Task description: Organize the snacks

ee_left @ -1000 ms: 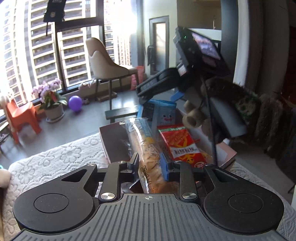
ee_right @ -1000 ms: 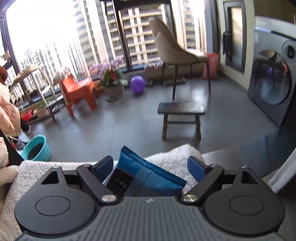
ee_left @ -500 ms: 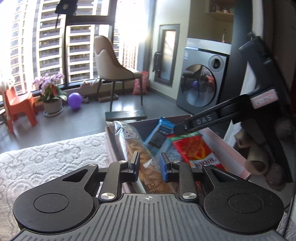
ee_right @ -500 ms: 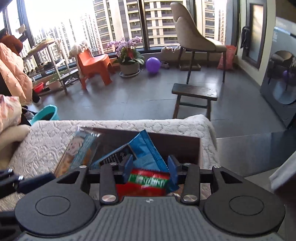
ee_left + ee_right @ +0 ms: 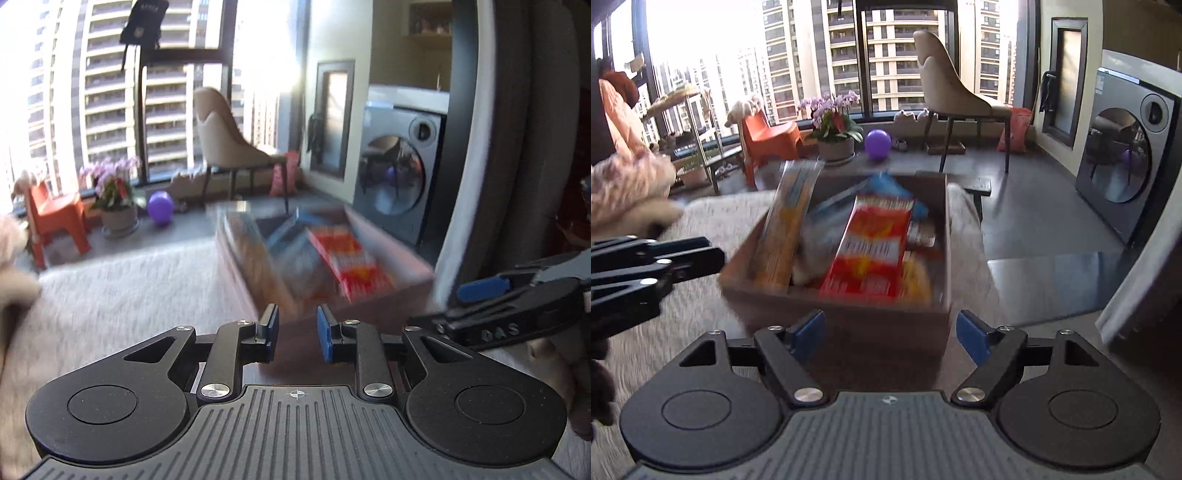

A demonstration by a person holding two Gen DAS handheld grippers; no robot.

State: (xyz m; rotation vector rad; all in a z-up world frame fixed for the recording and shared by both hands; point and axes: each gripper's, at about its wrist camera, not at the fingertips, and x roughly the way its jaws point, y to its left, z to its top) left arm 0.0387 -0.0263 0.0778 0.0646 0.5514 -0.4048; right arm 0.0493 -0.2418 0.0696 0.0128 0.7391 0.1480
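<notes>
Room: we work on a white lace cloth (image 5: 701, 295) over a table, with tall windows, a beige chair (image 5: 945, 88) and a washing machine (image 5: 1126, 147) behind.
Left tongs: our left gripper (image 5: 295, 334) has its blue pads set narrow with a gap between them, and nothing is in this gap; we judge it released.
Right tongs: our right gripper (image 5: 890, 334) stands wide apart and empty. Its jaws have just been opening, and no snack is between them.
Box: the wooden box (image 5: 849, 317) stands directly in front of both tongs on the cloth, its near wall just beyond the right pads.
Snacks: the red packet (image 5: 871, 251) lies on top in the middle of the box, the long biscuit packet (image 5: 786, 229) leans along the left wall, and a blue packet (image 5: 897, 188) is at the far end. The picture is blurred, so we cannot read the labels.
Axis: the red and the long packets run away from us, near to far, along the line of the fingers.
Nearer hand: in our judgement the right tongs are nearer to the red packet, the left tongs to the long one.
Next move: we think that any further grasp must come from above, with the jaws across the short side of a packet.
</notes>
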